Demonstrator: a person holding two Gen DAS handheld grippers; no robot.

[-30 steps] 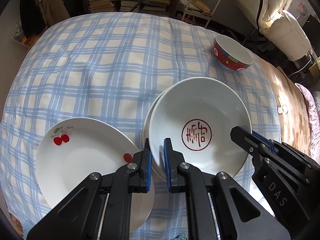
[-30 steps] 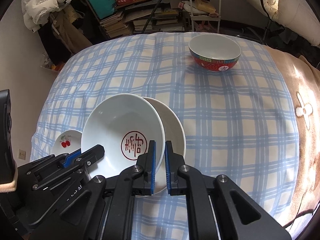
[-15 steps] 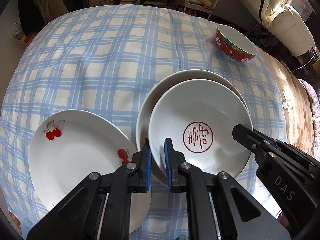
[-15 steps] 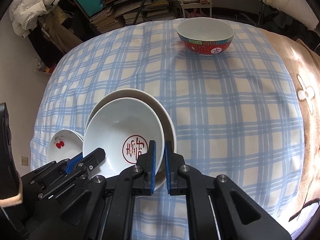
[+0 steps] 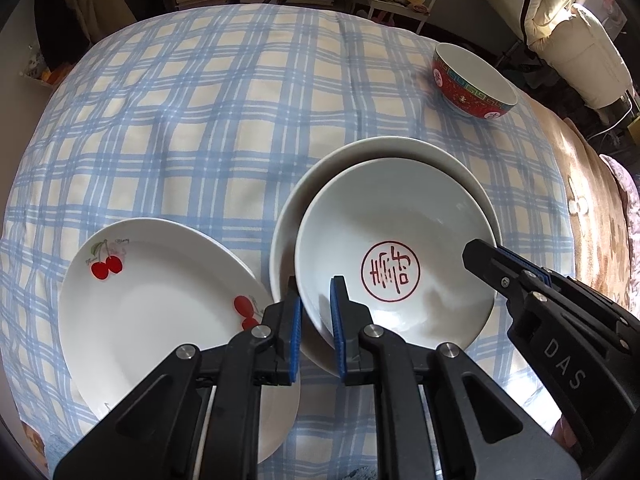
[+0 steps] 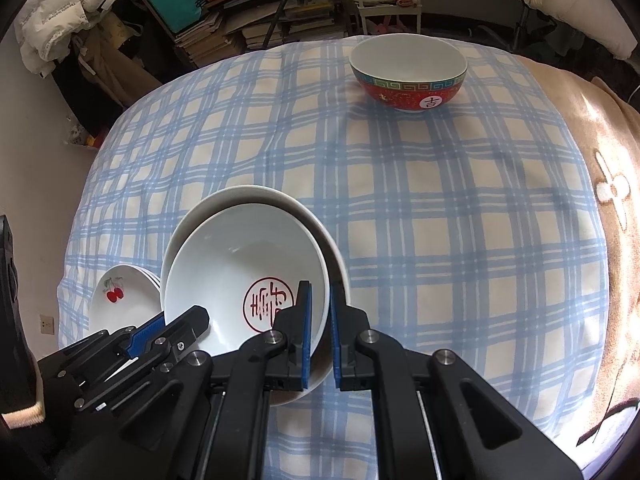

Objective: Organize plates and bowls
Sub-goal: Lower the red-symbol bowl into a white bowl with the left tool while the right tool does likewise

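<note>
While both the left gripper [image 5: 315,322] and right gripper [image 6: 319,330] clamp the stamped plate [image 5: 394,256] over a plain plate [image 5: 344,164], stacking looks half done; cherry plate [image 5: 160,308] left, red bowl [image 6: 408,74] ahead remain.

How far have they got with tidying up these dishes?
About midway, it seems. In hand: the white dish with the red seal, pinched at its rim by both the left gripper and the right gripper, sits inside a larger plain plate. Left: the cherry plate lies alone and the red bowl stands far off.
</note>
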